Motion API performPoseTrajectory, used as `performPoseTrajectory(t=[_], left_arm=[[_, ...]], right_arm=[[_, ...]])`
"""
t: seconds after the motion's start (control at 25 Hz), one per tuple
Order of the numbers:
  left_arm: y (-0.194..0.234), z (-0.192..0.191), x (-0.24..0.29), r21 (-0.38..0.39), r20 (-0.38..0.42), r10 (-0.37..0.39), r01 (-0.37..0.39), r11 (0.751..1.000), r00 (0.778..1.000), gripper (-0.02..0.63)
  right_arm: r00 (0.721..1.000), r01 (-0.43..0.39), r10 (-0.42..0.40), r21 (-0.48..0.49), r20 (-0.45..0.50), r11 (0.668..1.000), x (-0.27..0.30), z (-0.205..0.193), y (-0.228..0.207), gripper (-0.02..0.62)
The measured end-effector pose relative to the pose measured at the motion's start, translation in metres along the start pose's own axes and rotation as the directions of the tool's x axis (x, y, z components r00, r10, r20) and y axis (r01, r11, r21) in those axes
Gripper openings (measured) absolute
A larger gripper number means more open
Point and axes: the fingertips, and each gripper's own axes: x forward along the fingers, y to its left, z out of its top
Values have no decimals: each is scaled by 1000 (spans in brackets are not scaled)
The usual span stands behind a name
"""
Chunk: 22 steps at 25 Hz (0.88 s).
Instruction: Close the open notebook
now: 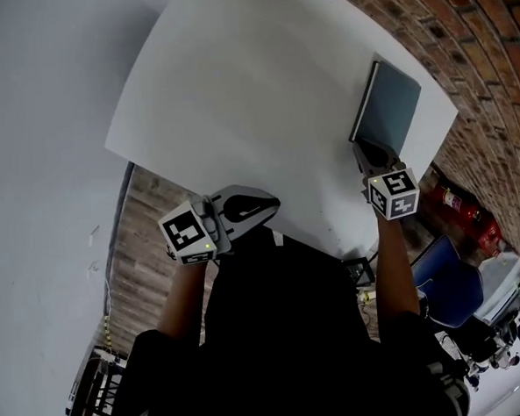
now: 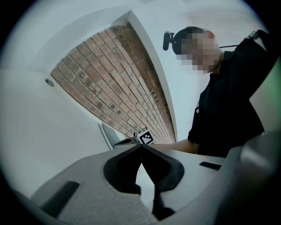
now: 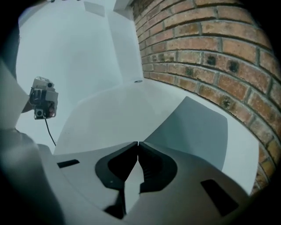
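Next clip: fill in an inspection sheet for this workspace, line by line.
Surface: white table.
Job's things: notebook near the table's right edge, grey cover uppermost; can't tell if it lies fully flat.
Clutter: nothing seen.
Grippers: left gripper shut, empty; right gripper shut, empty, tips at the notebook's near edge.
Cables: thin cable hanging from a wall device.
Surroundings: brick wall, fire extinguisher.
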Motion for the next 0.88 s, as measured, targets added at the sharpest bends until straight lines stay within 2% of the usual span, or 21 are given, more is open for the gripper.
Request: performPoseTrajectory(t=[0.24, 0.36, 0.6, 0.72, 0.88], left_arm=[[10, 2, -18, 1, 19, 17, -17, 1000, 1000, 17], [10, 4, -21, 10, 25, 15, -16, 1000, 1000, 17], [0, 16, -22, 45, 34, -14, 13, 999, 999, 17], [-5, 29, -19, 81, 33, -26, 23, 996, 999, 17], [-20, 46, -13, 132, 36, -47, 42, 990, 998, 17]], right_arm=[[998, 56, -56, -55, -3, 997, 6, -3, 1, 21], [999, 37, -39, -89, -21, 995, 7, -3, 4, 40], [999, -12, 8, -91, -46, 996, 6, -5, 13, 132], [1000, 9, -11, -83, -14, 997, -6, 5, 17, 153], [995, 60, -55, -72, 79, 996, -50, 28, 20, 153]])
